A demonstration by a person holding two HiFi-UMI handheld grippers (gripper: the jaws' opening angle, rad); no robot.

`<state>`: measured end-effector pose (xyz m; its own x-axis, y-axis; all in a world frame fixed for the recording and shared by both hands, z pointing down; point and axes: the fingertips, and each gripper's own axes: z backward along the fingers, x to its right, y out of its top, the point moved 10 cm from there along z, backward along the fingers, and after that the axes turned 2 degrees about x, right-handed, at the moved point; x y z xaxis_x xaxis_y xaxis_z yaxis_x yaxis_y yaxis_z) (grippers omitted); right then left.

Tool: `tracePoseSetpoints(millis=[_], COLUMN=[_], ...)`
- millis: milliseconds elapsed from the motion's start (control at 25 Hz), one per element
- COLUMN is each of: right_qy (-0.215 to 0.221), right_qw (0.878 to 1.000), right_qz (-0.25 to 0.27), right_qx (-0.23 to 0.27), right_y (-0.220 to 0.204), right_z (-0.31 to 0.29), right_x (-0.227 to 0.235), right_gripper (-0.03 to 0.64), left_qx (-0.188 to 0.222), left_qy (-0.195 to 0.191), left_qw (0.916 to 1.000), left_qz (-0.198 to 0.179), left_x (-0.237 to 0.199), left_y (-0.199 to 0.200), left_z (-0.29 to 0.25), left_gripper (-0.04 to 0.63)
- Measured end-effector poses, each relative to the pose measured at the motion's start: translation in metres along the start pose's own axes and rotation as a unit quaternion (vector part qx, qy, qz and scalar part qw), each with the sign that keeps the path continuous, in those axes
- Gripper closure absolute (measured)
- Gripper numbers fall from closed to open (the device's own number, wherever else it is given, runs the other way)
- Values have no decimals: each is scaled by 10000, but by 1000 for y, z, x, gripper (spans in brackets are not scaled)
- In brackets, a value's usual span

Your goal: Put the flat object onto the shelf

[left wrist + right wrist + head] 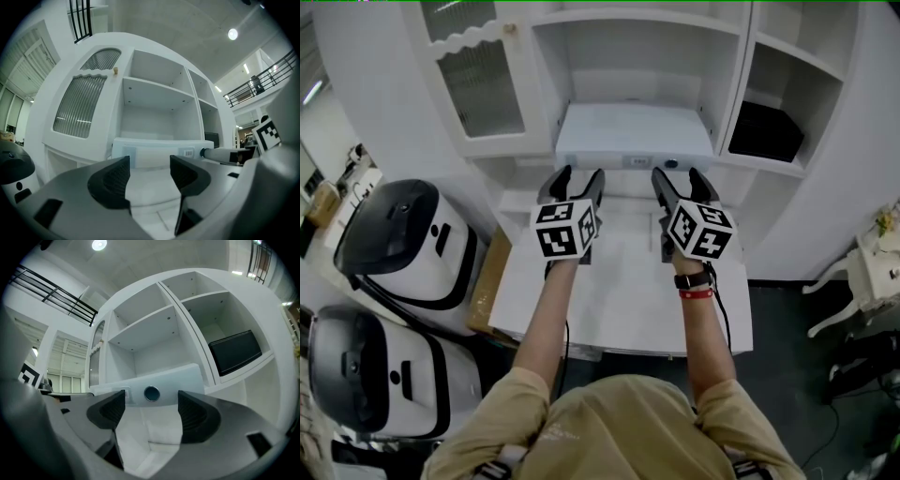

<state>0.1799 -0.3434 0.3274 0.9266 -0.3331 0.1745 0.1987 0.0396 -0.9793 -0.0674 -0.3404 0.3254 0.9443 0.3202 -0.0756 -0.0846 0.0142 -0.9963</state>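
Left gripper (581, 175) and right gripper (680, 175) side by side, jaws spread and empty, just near of the white flat box (633, 134) lying in the white shelf unit (733, 75).

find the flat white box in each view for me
Head view: flat white box upper centre, in the cabinet's middle bay.
Left gripper view: flat white box mid-frame, slightly below centre.
Right gripper view: flat white box mid-frame, slightly below centre.
Shared landmark: black box in the bay right of it, seen in all three views.
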Motion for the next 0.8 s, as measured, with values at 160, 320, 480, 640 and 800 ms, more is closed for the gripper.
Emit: tracePoseSetpoints(millis=[160,320,480,640,800], right_qy=[-72,-118,-120,-117,-136], right_qw=[10000,9999,9999,9999,9998], right_qz=[38,81,56,30,33], right_qx=[-24,-45,-36,-51,-105], right_y=[0,0,0,-1,0], right_z=[-4,-7,-10,-14,-19], right_x=[2,5,7,7,8], right_gripper=[261,272,278,278,278], left_qx=[-71,-83,-70,-102,-170], left_qy=[-6,17,26,21,-23], left_qw=[10000,9999,10000,9999,9998], left_qz=[30,63,60,75,40], left_x=[-2,-5,-7,-10,-14], left_y=[-1,-4,-4,-3,-1], left_z=[-6,-12,-16,-23,-31], left_gripper=[313,313,314,314,314])
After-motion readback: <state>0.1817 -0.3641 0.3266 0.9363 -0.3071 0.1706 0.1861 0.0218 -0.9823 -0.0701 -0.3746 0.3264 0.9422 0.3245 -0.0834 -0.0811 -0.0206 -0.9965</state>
